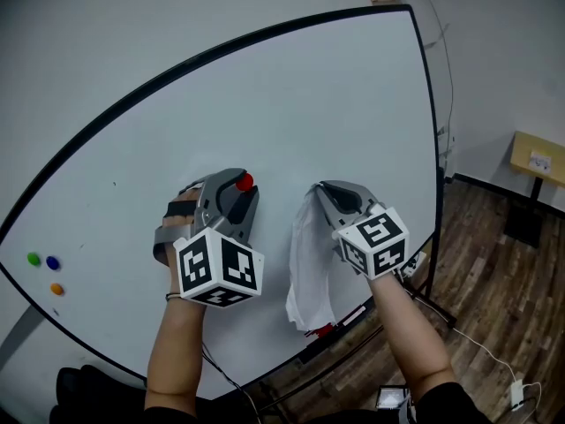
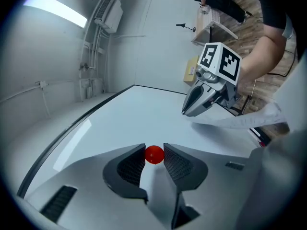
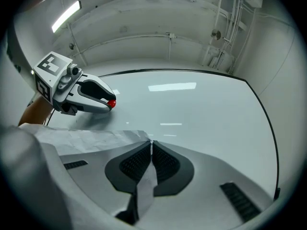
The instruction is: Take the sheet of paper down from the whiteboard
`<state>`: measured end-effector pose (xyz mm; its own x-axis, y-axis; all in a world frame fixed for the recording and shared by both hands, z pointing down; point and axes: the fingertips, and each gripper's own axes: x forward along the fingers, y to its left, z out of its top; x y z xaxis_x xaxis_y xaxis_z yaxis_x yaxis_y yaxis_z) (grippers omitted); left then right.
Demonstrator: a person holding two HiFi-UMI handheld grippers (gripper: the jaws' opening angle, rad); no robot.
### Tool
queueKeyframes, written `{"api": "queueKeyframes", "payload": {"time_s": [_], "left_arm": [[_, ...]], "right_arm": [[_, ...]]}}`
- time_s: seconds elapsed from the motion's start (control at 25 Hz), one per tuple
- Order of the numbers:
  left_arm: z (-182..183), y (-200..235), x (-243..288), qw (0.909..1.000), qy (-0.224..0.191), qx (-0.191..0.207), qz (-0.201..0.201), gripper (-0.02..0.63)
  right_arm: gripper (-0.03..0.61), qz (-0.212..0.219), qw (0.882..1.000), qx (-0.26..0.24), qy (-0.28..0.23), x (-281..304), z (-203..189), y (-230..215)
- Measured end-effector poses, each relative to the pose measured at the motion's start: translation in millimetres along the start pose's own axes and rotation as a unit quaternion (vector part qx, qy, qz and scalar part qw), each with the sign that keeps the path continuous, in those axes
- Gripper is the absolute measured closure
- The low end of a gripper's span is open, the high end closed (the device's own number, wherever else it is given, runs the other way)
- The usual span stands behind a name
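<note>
A large whiteboard (image 1: 265, 104) with a thin black frame fills most of the head view, and every place below is given against it. The sheet of paper (image 1: 311, 268) is seen in front of the whiteboard's lower right part, creased and hanging in loose folds, with its lower end close to the whiteboard's bottom edge. In the left gripper view the sheet is shown lifted away from the whiteboard's surface rather than lying flat on it.

The right gripper (image 1: 318, 188) is held before the whiteboard's centre, right of the middle line, and its jaws are pressed together on the upper edge of the sheet, a strip of paper being caught between the ribbed pads. The left gripper (image 1: 242, 187) is held just beside it, left of the whiteboard's middle, with its tips turned toward the white surface. Its jaws are closed on a small red magnet (image 2: 154, 155), which is pinched at the very tips; whether the magnet touches the whiteboard cannot be told.

Three small round magnets, green (image 1: 33, 259), blue (image 1: 53, 262) and orange (image 1: 56, 288), are seen near the whiteboard's lower left edge.
</note>
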<state>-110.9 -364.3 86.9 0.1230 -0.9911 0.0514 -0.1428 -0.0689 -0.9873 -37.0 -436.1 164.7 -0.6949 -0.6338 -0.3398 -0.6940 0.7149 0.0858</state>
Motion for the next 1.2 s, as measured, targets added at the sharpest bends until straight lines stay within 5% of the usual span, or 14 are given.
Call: {"api": "queueKeyframes", "payload": {"time_s": [0.92,1.2], "left_arm": [[-17.3,-10.8,12.4,0.998,0.048,0.04,0.006,0.48],[9.4,-8.7,-10.3,0.9987,-0.009,0.038,0.032,0.463]], "right_arm": [[0.555,0.002,1.0,-0.005,-0.014,-12.9,9.9,12.1],[0.555,0.007,1.0,-0.01,-0.008,-24.3,7.3,11.0]]}}
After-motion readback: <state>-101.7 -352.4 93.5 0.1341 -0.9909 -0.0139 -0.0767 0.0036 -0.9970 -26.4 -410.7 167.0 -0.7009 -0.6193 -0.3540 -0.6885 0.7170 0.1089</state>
